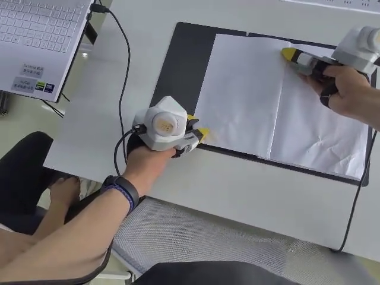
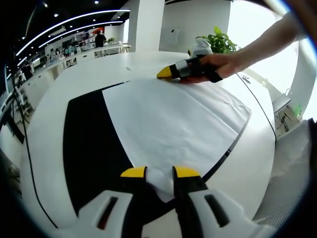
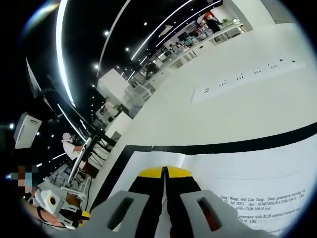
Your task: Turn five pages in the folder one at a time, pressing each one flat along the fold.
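The left gripper (image 1: 200, 132) sat in the head view at the 7 o'clock corner of the left-hand page (image 1: 237, 89), its yellow tips touching the paper. The folder (image 1: 184, 65) lay open and flat on the white table (image 1: 148, 35), with its long axis running from 10 o'clock to 4 o'clock. The fold (image 1: 278, 107) ran from 12 o'clock down to 6 o'clock. The right gripper (image 1: 289, 54) pointed toward 9 o'clock with its tip at the top of the fold, and the hand covered most of its body. A laptop (image 1: 41, 29) was cut off at 10 o'clock.

In the left gripper view, the left gripper (image 2: 159, 172) had its jaws a narrow gap apart with the bunched page corner between them. Whether they pinched it could not be told. The page (image 2: 168, 119) stretched away toward 12 o'clock, and the right gripper (image 2: 166, 73) rested on its far edge.

In the right gripper view, the right gripper (image 3: 164, 171) had its jaws closed tip to tip on nothing, lying over the page (image 3: 237, 168). Small printed text (image 3: 247, 208), too fine to read, showed at 5 o'clock; the head view's sheets looked blank. The left gripper (image 3: 81, 214) showed at 8 o'clock, partly cut off.
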{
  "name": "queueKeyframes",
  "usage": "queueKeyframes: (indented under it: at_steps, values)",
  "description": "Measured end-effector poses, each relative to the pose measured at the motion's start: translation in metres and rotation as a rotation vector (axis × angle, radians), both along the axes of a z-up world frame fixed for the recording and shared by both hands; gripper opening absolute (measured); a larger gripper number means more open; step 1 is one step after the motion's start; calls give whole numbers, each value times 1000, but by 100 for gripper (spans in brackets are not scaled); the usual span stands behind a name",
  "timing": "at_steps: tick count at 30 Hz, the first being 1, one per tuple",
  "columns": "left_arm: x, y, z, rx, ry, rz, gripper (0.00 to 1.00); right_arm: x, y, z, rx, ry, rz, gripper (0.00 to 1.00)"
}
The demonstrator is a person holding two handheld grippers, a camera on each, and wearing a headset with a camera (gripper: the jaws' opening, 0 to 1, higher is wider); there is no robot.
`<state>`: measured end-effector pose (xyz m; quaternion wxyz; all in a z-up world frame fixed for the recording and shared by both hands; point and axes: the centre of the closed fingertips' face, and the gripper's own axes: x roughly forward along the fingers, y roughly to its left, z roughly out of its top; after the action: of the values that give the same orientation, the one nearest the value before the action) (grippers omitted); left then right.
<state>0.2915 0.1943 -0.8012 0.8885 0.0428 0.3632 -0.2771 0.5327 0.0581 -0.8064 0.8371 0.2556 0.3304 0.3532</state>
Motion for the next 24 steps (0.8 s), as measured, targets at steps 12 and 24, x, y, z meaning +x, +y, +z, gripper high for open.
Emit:
queueKeyframes:
  at_steps: [12,24]
  values:
    - [1,1,0,-3,3,3,18,14,-2,1,-21,8,-19,0]
    - [2,1,-2,-14,12,0,19,-19,7,8,-22,-2,89,0]
